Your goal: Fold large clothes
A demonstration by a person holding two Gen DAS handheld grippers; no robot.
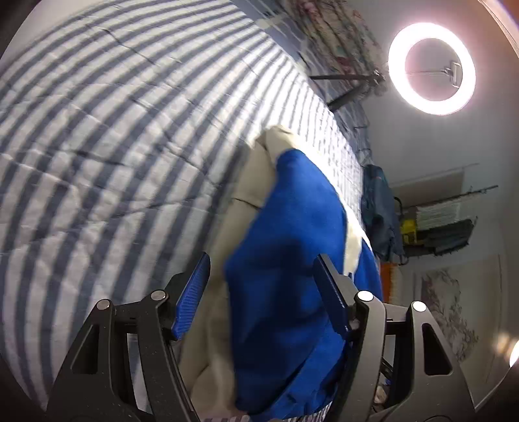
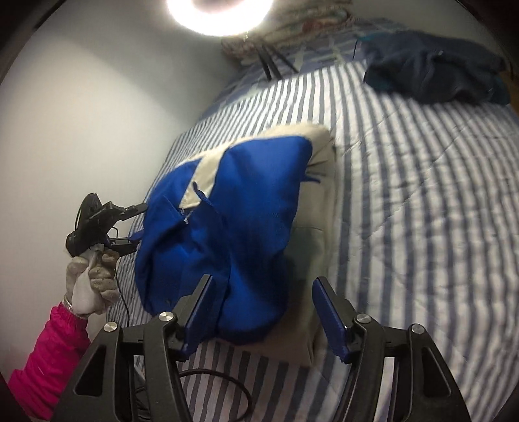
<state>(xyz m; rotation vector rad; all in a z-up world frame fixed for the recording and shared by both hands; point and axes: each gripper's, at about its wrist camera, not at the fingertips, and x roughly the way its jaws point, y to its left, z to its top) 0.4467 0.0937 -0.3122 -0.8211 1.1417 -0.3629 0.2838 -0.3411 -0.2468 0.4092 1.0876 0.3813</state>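
A blue and beige garment (image 1: 292, 259) (image 2: 233, 201) lies bunched and partly folded on the striped quilt (image 1: 113, 146) (image 2: 405, 194). My left gripper (image 1: 261, 289) stands open, with blue cloth bulging between its fingers and a gap beside the left pad. From the right wrist it shows as the left gripper (image 2: 141, 222) at the garment's left edge, held by a gloved hand (image 2: 94, 285) in a pink sleeve. My right gripper (image 2: 262, 308) hangs open over the garment's near end; its left finger overlaps the blue cloth, its right finger is over beige cloth.
A dark navy garment (image 2: 431, 74) (image 1: 378, 207) lies crumpled at the far side of the bed. A ring light (image 2: 220, 16) (image 1: 395, 71) on tripod legs (image 2: 272, 61) stands by a floral blanket (image 2: 292, 26). A black cable (image 2: 227, 383) loops near me. A wall borders the left.
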